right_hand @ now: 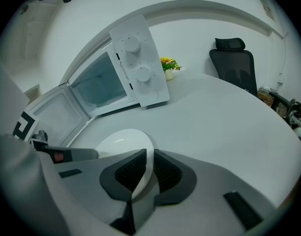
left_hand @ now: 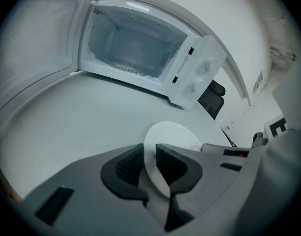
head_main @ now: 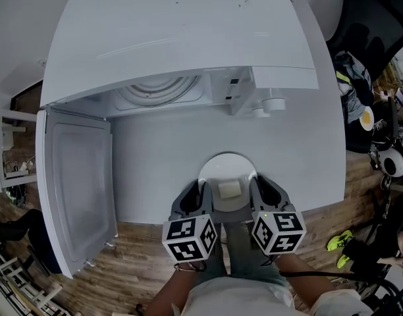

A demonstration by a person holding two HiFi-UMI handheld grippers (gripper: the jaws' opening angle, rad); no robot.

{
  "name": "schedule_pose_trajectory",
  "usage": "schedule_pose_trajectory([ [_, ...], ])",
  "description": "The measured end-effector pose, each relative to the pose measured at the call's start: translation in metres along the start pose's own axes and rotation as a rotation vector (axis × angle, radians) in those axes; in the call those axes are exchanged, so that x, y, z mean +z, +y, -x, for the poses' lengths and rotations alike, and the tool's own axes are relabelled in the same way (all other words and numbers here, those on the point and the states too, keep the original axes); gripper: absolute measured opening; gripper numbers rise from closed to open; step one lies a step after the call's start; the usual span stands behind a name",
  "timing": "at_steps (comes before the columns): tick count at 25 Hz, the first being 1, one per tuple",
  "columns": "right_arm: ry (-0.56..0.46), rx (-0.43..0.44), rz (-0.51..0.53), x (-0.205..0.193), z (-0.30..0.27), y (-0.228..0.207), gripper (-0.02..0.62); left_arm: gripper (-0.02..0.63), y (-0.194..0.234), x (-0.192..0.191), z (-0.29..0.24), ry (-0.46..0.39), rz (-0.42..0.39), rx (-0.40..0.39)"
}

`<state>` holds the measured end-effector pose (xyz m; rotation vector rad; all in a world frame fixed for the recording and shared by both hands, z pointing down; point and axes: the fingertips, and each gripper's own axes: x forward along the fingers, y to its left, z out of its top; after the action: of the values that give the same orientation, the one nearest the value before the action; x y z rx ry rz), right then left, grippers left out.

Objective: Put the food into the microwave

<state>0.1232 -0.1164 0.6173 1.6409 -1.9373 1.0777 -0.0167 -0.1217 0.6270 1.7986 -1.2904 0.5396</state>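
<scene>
- Left gripper (left_hand: 149, 165) is clamping the left rim of the round white ceramic plate (head_main: 228, 164), with its jaws closed onto the thin edge at lower centre of the left gripper view.
- Right gripper (right_hand: 147, 168) is pinching the opposite, right rim of the same plate, its jaws squeezing the edge between them.
- Plate is sitting lower centre of the head view, on or just above the white table (head_main: 155, 157). I cannot tell whether it is touching the surface.
- Small pale cream cube of food (head_main: 229, 189) is resting loose near the plate's middle, between the two grippers.
- White microwave (head_main: 182, 38) is filling the upper half of the head view, with its door (head_main: 76, 183) standing wide open at the left. Its ringed glass turntable (head_main: 159, 87) is showing inside with nothing on it.
- Handling guess: the plate is looking stiff, glossy, breakable and slippery at the rim. Both grippers are likely needing firm, even pressure on opposite edges, and the rim is looking like the only sensible hold.
- Food block is looking light and unfixed. It is probably going to slide if the plate tips, so the carry is calling for a level plate.
- Task is looking early: the food is lying well outside the cavity, and the carry into the opening is not yet done.
- Risk: clipping the opening's lower lip or the door edge on the way in.
</scene>
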Motion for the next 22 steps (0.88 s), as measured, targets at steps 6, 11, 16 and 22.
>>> schedule_pose_trajectory([
  [6,0.001,-0.008,0.011,-0.001,0.000,0.000,0.052,0.078,0.000,-0.001,0.000,0.001,0.011,0.000],
  [11,0.004,-0.007,0.014,0.001,0.000,0.003,0.051,0.077,0.002,-0.001,0.003,0.001,0.033,-0.002],
  [16,-0.018,0.004,0.028,0.009,0.002,0.011,0.051,0.077,0.007,0.002,0.008,-0.010,0.052,0.003],
  [22,-0.030,0.019,0.047,0.016,0.004,0.022,0.051,0.072,0.011,0.010,0.019,-0.031,0.067,0.008],
])
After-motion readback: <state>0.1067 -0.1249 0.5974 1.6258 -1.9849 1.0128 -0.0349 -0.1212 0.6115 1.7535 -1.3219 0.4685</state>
